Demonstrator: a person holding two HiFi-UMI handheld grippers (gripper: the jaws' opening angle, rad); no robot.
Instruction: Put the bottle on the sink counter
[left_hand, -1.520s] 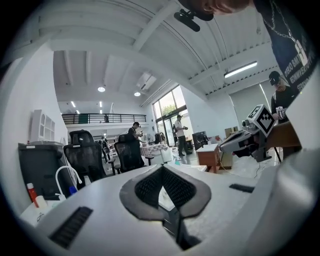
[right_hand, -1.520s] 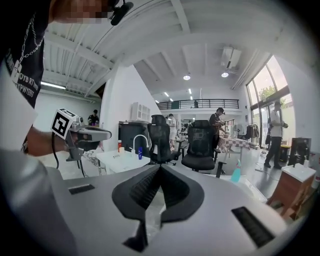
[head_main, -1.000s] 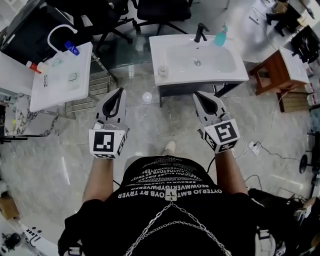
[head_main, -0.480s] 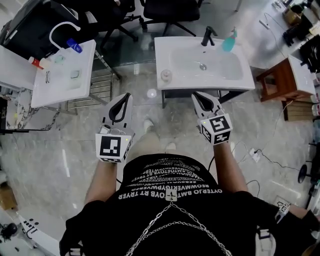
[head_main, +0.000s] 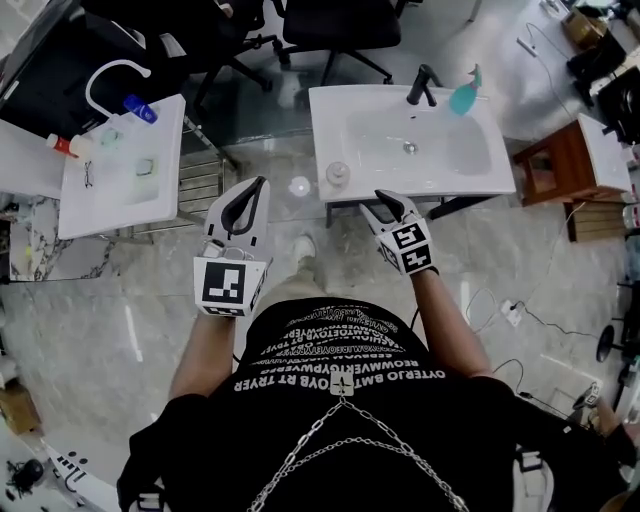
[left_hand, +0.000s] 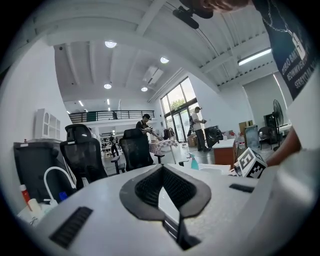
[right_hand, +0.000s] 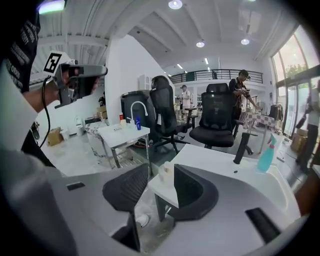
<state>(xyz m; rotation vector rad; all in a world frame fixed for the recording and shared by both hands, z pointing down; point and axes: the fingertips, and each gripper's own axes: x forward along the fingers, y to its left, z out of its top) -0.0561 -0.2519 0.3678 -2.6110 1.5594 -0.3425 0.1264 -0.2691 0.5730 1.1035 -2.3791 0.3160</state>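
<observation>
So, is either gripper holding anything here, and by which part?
Nothing is held. The left gripper is shut on nothing; the right gripper's jaws are opening with nothing between them. The bottle stands free on the sink counter.

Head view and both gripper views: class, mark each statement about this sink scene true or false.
1. The faucet on the sink counter is black. True.
2. The teal spray bottle lies on the floor. False: it is on the sink counter, beside the faucet.
3. The left tool holds a bottle. False: its jaws are together with nothing between them.
4. A small pale bottle stands at the counter's near left corner. True.
5. The right tool grips the small pale bottle. False: its jaws are apart and opening, and the bottle stands untouched on the counter ahead of them.
</observation>
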